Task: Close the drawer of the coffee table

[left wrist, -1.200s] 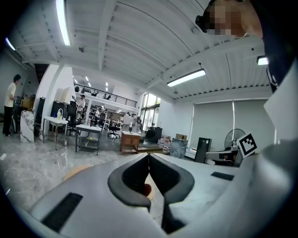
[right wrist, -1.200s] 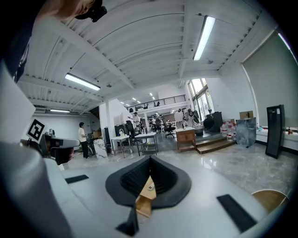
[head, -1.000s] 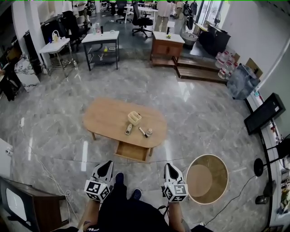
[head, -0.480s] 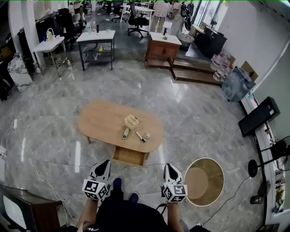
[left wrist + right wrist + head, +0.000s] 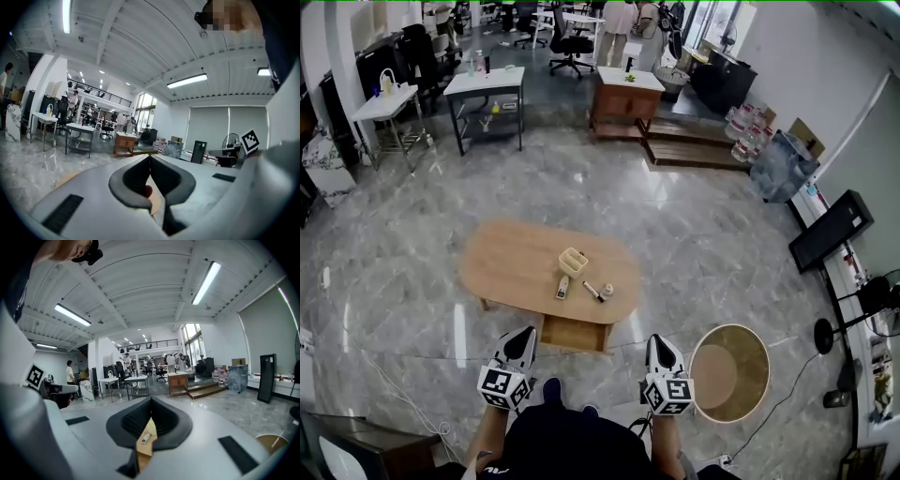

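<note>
An oval wooden coffee table (image 5: pixel 517 258) stands on the marble floor in the head view. Its drawer (image 5: pixel 574 333) is pulled out from the near edge and looks empty. My left gripper (image 5: pixel 526 334) hangs just left of the drawer and my right gripper (image 5: pixel 655 341) to the drawer's right, both short of it and touching nothing. In the left gripper view the left gripper (image 5: pixel 150 157) has its jaws together and empty. The right gripper (image 5: pixel 151 400) is likewise shut, with a strip of the coffee table (image 5: pixel 145 446) showing below its jaws.
On the tabletop lie a small basket (image 5: pixel 573 262), a remote (image 5: pixel 562 287) and a marker (image 5: pixel 594 292). A round wooden side table (image 5: pixel 729 371) stands right of my right gripper. A dark cabinet (image 5: pixel 356 450) is at the lower left. Desks, chairs and people are far behind.
The coffee table and its drawer have come nearer to both grippers as I stepped forward. Both grippers have stayed shut and keep their places in the view.
</note>
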The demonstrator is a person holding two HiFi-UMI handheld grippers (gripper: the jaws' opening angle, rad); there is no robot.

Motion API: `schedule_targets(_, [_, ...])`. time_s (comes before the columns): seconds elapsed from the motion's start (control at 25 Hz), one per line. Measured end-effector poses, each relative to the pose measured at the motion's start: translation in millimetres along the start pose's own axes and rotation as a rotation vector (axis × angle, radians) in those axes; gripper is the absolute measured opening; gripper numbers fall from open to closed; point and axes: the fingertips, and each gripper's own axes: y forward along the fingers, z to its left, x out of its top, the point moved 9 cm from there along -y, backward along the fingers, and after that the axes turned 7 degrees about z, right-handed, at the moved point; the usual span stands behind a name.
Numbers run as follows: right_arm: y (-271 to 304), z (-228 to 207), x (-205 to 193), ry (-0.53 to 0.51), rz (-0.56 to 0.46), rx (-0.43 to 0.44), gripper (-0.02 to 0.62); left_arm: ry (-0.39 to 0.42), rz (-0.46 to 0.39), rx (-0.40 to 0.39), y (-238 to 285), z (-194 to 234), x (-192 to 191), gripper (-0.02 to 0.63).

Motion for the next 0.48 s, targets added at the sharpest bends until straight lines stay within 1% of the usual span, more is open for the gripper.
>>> schedule_targets(0.28, [7.1,13.9,-3.9,0.036,-0.003,-0.060,0.026,0.005,0.024,-0.056,10.9,26.1,3.6,0.025])
schedule_targets(0.48, [9.7,17.3,-9.0,0.051,0.007,-0.072,0.026,0.009,0.044,-0.071,22.0,35.1,5.5,0.025])
